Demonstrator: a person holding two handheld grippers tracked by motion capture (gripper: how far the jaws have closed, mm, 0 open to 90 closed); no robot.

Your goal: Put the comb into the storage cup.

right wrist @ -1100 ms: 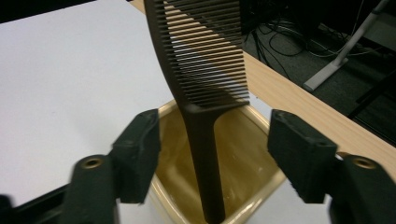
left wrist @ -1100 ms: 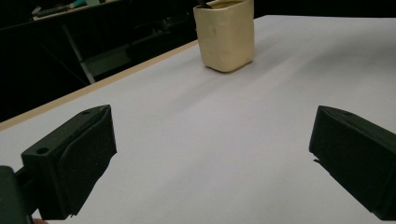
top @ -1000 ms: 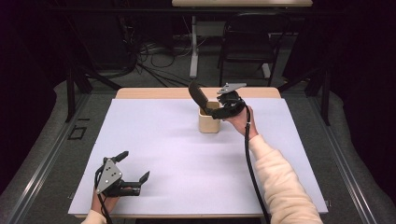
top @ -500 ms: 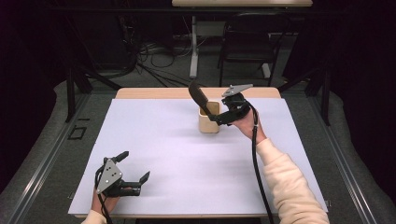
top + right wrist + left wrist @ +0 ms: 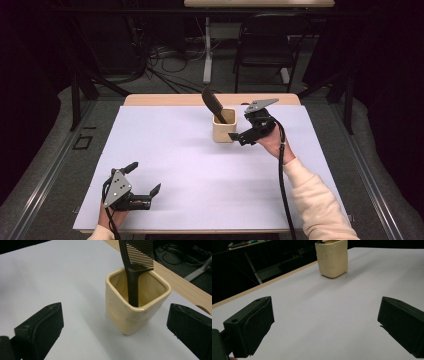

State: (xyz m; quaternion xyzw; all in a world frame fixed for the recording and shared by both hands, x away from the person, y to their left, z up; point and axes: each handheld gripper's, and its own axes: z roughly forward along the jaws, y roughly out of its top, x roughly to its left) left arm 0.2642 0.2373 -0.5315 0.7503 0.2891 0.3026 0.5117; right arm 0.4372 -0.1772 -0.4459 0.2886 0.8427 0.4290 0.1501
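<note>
Right gripper (image 5: 239, 136): it sits just beside the cream cup, on the cup's right in the high view, with its black jaws pointing left at the cup wall. The jaws stand wide apart and have just been opening; nothing is between them, and the pads touch nothing.
Right hand (image 5: 270, 142): it grips the gripper body from below and behind, the wrist is raised off the table, and the cream sleeve (image 5: 317, 207) runs in from the lower right corner.
Right forearm: it angles up and leftward across the white sheet, and the gripper's cable (image 5: 281, 175) hangs along it.
Cream cup (image 5: 136, 302): it stands upright on the white table cover (image 5: 200, 160), directly ahead of the right gripper's jaws and clear of both. In the left gripper view, it is far ahead, well apart from the jaws.
Black comb (image 5: 137, 260): handle down inside the cup, teeth end up, leaning against the rim on the side away from the right gripper; it is free of any grip.
Left gripper (image 5: 145, 180): it is low over the near left part of the sheet, its jaws spread wide, empty and pointing roughly toward the cup.
Left hand (image 5: 112, 215): it holds the gripper from underneath at the table's near edge, with the grey three-cornered plate on top.
</note>
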